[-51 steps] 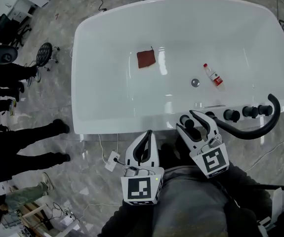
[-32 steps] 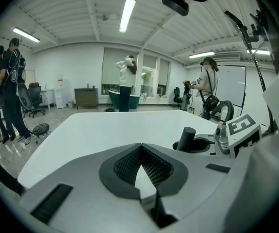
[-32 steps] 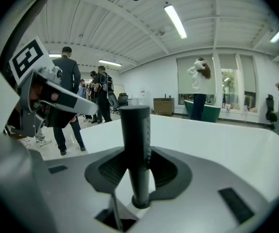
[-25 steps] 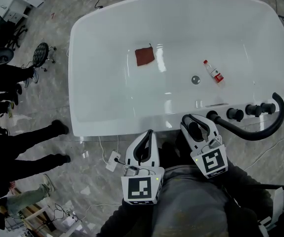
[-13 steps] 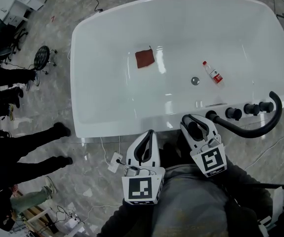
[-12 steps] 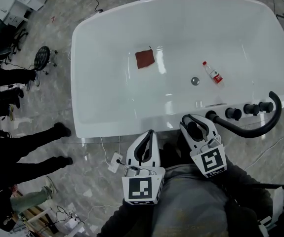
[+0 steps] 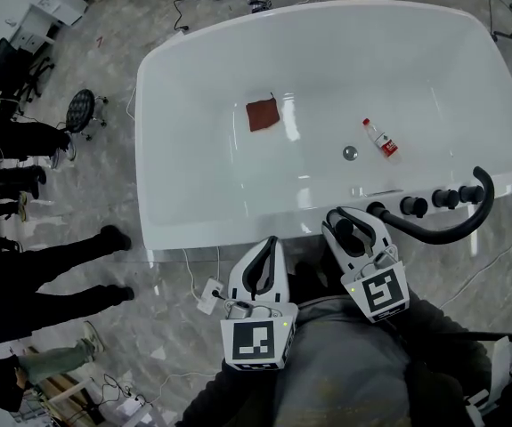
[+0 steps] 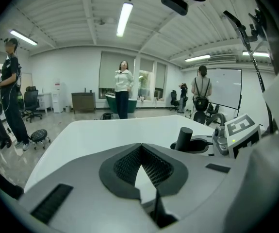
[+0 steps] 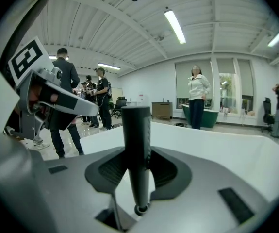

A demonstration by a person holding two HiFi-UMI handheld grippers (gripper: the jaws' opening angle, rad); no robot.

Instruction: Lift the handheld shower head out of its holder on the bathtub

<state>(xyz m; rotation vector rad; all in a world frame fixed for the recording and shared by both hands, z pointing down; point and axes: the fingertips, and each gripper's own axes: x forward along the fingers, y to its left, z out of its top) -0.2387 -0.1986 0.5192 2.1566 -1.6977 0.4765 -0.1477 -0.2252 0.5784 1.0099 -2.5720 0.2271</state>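
The black shower head handle (image 9: 138,149) stands upright between the jaws of my right gripper (image 9: 138,171), which is shut on it. In the head view that gripper (image 7: 353,231) hangs at the near rim of the white bathtub (image 7: 193,229), just left of a row of black fittings (image 7: 409,206). From the left gripper view the handle (image 8: 183,139) sticks up out of the right gripper. My left gripper (image 7: 261,267) is shut with nothing in it, outside the tub on the near side. I cannot make out the holder itself.
A curved black spout (image 7: 451,228) arches at the right of the fittings. Inside the tub lie a red cloth (image 7: 263,114), a small bottle (image 7: 381,139) and the drain (image 7: 350,153). People (image 7: 33,265) stand on the floor at left; a socket strip (image 7: 209,295) lies below the tub.
The right gripper, still shut on the black handle, has drawn a little away from the fittings on the rim. The left gripper keeps its pose. The whole view has shifted slightly.
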